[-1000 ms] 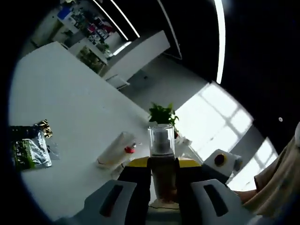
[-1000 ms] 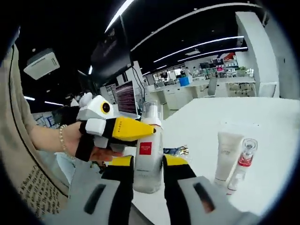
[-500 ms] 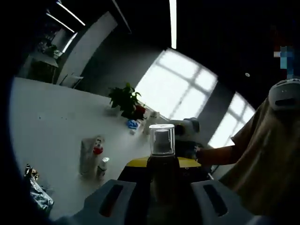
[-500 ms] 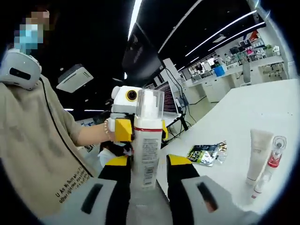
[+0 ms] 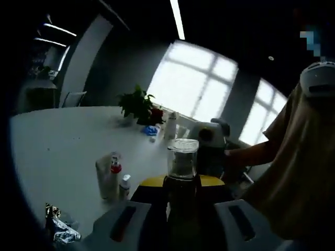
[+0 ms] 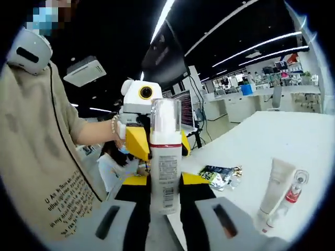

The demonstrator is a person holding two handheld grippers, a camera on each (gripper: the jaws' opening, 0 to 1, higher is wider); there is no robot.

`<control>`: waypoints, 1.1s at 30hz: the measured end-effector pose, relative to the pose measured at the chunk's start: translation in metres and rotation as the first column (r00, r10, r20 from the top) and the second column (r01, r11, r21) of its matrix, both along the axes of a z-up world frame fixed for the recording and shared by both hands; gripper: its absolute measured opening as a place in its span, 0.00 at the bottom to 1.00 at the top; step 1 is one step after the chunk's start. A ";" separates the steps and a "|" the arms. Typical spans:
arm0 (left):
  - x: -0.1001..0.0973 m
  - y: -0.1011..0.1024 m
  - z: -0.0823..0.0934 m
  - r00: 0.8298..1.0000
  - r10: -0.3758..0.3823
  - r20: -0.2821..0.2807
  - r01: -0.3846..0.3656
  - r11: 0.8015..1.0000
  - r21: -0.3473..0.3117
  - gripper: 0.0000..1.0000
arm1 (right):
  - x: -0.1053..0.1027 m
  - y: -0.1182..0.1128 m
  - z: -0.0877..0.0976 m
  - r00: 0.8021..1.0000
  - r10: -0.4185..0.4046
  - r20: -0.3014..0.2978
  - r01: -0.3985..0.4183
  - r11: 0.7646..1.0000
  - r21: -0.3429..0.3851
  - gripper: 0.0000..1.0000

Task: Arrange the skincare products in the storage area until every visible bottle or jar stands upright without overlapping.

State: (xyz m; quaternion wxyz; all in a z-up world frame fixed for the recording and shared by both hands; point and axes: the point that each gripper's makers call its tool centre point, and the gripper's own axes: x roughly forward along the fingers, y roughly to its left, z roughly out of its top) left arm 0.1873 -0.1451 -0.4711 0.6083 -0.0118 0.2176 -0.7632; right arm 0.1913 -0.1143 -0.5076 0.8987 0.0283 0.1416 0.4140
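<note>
Both grippers, left (image 5: 178, 222) and right (image 6: 164, 209), stay clamped on one bottle (image 6: 165, 157), now swung upright above the table (image 6: 293, 141), so placement remains.

Barcode on the pump bottle (image 6: 165, 172); shirt (image 6: 63, 201) lettering perhaps "U An M Sun", otherwise blurred.

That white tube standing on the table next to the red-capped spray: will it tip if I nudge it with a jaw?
Probably yes. The white tube stands on its narrow cap end, tall and slim, so a high push likely topples it. It sits close beside the small spray bottle, which might fall too. It looks like soft plastic, so it may flex.
</note>
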 end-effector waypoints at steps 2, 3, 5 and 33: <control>0.003 -0.001 -0.008 0.999 0.030 0.032 -0.032 0.998 0.051 0.18 | 0.004 -0.004 -0.008 1.000 -0.028 0.014 0.029 0.998 -0.053 0.20; 0.003 -0.002 -0.011 0.998 0.040 0.056 -0.044 0.997 0.063 0.18 | 0.005 -0.004 -0.011 0.999 -0.037 0.024 0.038 0.997 -0.060 0.20; 0.005 -0.002 -0.015 0.995 0.060 0.076 -0.067 0.994 0.083 0.18 | 0.007 -0.006 -0.015 0.998 -0.056 0.036 0.059 0.996 -0.073 0.20; 0.003 -0.021 -0.087 0.916 0.094 0.391 -0.197 0.953 0.231 0.18 | 0.013 -0.029 -0.088 0.993 -0.110 0.036 0.116 0.962 -0.248 0.37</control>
